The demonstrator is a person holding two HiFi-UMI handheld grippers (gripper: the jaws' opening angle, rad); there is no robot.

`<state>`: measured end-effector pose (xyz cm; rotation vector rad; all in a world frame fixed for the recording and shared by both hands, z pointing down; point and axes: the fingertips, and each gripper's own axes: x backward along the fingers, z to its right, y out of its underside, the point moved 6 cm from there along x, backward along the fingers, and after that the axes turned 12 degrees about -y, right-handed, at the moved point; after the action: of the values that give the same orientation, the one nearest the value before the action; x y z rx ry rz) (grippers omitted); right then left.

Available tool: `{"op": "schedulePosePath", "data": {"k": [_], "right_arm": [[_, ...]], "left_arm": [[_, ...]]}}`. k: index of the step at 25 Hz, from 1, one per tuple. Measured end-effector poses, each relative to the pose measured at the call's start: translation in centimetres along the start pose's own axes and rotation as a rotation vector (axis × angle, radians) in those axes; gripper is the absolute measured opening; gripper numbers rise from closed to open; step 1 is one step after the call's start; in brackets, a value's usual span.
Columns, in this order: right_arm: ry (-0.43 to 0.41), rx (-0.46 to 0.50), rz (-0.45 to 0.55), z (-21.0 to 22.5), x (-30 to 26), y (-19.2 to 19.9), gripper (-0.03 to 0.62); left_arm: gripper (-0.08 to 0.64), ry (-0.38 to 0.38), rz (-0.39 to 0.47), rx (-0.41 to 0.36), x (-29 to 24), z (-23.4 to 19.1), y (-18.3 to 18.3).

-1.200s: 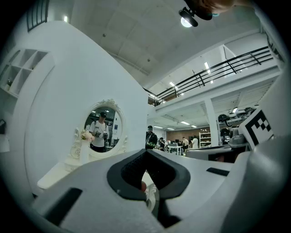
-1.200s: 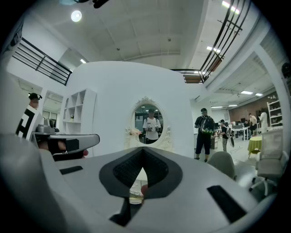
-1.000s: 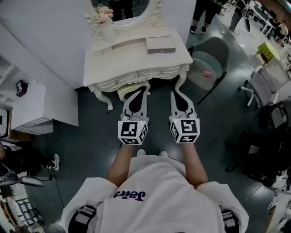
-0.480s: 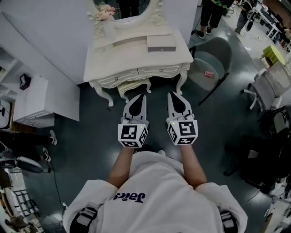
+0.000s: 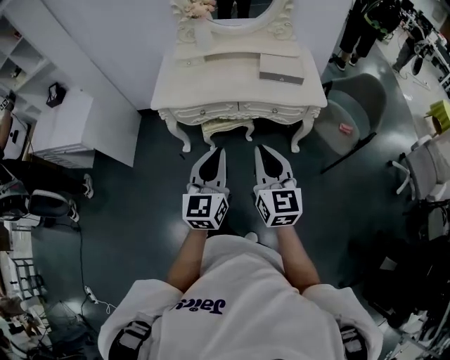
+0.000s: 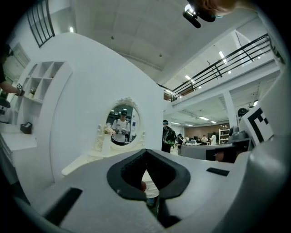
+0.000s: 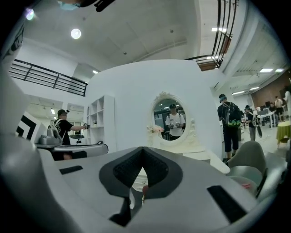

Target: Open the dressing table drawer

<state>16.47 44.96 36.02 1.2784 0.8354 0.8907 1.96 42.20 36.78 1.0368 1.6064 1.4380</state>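
A person (image 5: 239,295) is holding the left gripper (image 5: 219,150) and the right gripper (image 5: 259,148) side by side and level, each with its jaws pressed together on nothing, aiming at the cream dressing table (image 5: 239,88) standing against the white wall (image 5: 105,56), apart from both tips. Its two drawers (image 5: 214,112), carved fronts each bearing a small knob (image 5: 277,110), are sitting shut and flush beneath the worktop; an oval mirror (image 5: 239,8) is rising at the back, and a grey box (image 5: 281,68) is lying on the worktop's right side.
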Motion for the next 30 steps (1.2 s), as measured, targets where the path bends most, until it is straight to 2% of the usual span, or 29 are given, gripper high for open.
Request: {"op": "schedulePosePath", "data": {"k": [8, 15, 22, 30], "right_arm": [[-0.077, 0.036, -0.041, -0.4, -11.1, 1.2, 0.003], [-0.105, 0.062, -0.046, 0.2, -22.8, -0.3, 0.003], [-0.115, 0.073, -0.066, 0.6, -32.8, -0.2, 0.003], [-0.115, 0.046, -0.091, 5.5, -41.2, 0.3, 0.003]], "left_arm": [[0.009, -0.078, -0.001, 0.022, -6.3, -8.3, 0.5], [0.009, -0.072, 0.019, 0.033, -14.6, -16.0, -1.4], [0.009, -0.071, 0.013, 0.063, -21.6, -23.5, -1.4], [0.009, -0.066, -0.039, 0.05, -29.8, -26.9, 0.1]]}}
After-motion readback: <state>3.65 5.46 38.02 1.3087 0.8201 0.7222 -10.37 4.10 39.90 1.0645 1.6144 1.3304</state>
